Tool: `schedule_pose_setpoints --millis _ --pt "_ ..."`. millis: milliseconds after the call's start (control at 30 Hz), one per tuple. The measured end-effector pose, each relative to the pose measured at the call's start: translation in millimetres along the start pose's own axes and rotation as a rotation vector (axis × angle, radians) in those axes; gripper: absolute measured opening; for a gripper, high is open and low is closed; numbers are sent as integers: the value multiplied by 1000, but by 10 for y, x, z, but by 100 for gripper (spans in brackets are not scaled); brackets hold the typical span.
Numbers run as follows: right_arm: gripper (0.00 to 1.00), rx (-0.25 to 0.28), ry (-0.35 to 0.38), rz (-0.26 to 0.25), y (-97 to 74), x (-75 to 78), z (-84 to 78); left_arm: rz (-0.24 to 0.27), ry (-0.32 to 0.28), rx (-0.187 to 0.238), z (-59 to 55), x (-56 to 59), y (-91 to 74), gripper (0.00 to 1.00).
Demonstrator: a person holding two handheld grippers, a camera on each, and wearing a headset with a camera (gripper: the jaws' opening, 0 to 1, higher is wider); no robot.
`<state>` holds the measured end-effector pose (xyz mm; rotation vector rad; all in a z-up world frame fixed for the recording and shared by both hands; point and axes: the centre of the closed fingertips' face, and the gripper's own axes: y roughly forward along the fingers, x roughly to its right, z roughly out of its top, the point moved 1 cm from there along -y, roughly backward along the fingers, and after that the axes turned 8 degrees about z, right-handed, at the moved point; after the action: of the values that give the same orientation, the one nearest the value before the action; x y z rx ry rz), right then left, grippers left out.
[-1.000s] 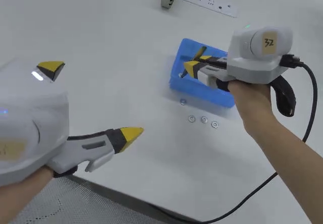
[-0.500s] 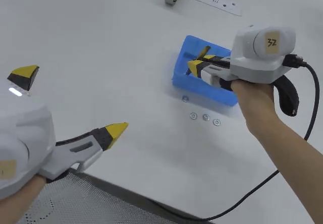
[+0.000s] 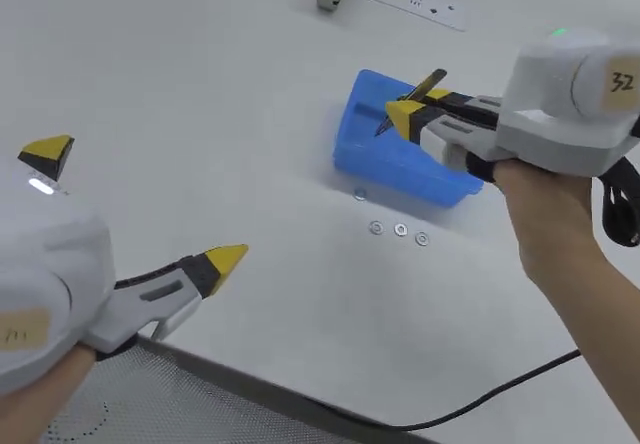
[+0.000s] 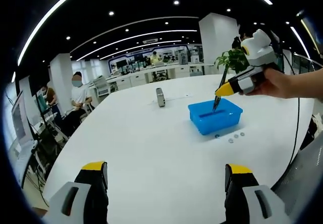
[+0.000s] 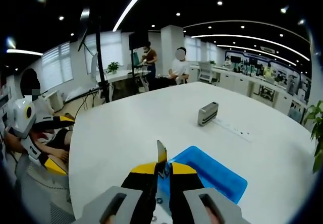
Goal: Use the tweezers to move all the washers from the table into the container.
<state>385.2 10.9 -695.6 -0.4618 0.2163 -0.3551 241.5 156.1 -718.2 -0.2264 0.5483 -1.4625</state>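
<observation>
Workbench, mid-task: the right gripper (image 3: 408,116), jaws nipped narrow on the slim, pointed tweezers (image 3: 430,82), holds their tips over the blue container (image 3: 395,176) – a shallow rectangular tub w/ smooth walls, plastic by the look. Whether the tips carry a washer is too small to tell. Four washers (image 3: 400,230), small flat shiny rings, lie on the glossy white table (image 3: 200,84) just beside the tub's near wall: one close against it, three in a short row nearer the person. The left gripper (image 3: 135,207) hangs well apart on the person's left, jaws spread wide, nothing btwn them. Judged step: over the tub, w/ four pick-ups yet to do. Next move likely calls for dropping the tips to the nearest ring at a low angle – thin metal on a slick top may skate away, so a light, square pinch on its edge.
</observation>
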Motion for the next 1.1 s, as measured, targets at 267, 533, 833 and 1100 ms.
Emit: schedule_pose_setpoints --millis 267,533,833,1100 --pt "4 -72 7 22 20 -107 -319 -10 -33 -23 -47 -26 14 99" --pt "5 -126 16 42 186 -99 -561 3 -16 -31 -70 -43 10 99" --pt "5 -151 12 46 261 -72 -661 3 -5 -45 -121 -38 14 99" --pt "5 -157 19 53 300 -64 -681 -2 6 -55 -120 -1 8 99"
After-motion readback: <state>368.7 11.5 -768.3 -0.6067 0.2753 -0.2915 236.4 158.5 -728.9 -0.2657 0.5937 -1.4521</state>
